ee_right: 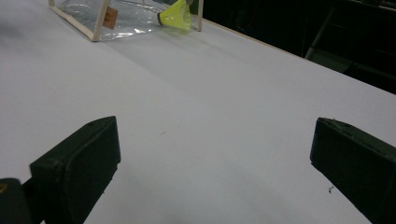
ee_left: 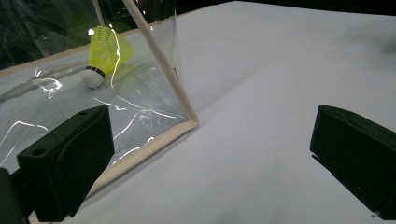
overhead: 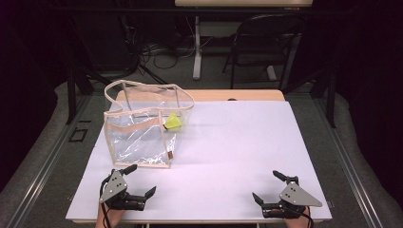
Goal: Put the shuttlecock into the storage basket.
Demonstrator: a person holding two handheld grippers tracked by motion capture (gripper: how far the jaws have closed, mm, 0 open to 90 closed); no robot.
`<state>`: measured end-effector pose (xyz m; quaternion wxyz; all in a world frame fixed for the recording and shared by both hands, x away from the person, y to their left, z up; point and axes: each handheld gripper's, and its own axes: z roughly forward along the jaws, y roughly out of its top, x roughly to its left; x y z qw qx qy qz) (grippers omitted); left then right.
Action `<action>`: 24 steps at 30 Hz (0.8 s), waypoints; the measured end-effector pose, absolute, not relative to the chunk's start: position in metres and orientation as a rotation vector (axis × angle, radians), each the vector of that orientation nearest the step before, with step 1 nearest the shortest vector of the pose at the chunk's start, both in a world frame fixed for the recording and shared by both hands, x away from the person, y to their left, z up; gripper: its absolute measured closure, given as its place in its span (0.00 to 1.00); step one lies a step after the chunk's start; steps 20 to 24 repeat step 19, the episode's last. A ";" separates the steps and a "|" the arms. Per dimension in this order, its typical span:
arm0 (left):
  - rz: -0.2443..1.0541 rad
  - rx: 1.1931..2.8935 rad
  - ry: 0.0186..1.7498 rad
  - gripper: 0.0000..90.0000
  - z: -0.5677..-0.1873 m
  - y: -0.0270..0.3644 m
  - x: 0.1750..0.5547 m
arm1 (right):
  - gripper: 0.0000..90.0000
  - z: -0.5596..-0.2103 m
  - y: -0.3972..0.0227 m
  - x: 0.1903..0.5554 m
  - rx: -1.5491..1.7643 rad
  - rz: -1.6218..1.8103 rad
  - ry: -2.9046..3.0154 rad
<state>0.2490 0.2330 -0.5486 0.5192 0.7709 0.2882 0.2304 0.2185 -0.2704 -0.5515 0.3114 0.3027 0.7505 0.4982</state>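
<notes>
clear bag (overhead: 138, 137) — beige trim | shuttlecock (overhead: 172, 122) — yellow, white tip | table (overhead: 228, 161) — white | jaws black

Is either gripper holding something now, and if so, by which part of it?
Nothing is held. The left gripper and the right gripper are both open over the table, apart from the clear bag.

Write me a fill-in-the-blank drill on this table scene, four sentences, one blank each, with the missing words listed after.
1. The shuttlecock lies inside the clear ____.
2. The shuttlecock's skirt is ____ in colour.
3. The jaws of the left gripper and the right gripper both stand ____.
4. The bag sits nearer the ____ gripper.

Missing words: bag; yellow; open; left
</notes>
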 end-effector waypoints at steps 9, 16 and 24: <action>0.535 1.887 0.684 0.00 -0.553 0.230 0.249 | 0.01 -0.551 -0.270 0.218 0.791 1.314 1.978; 0.531 1.882 0.699 0.00 -0.553 0.232 0.251 | 0.01 -0.551 -0.271 0.218 0.791 1.316 1.980; 0.523 1.879 0.707 0.00 -0.553 0.232 0.253 | 0.01 -0.551 -0.271 0.219 0.793 1.319 1.979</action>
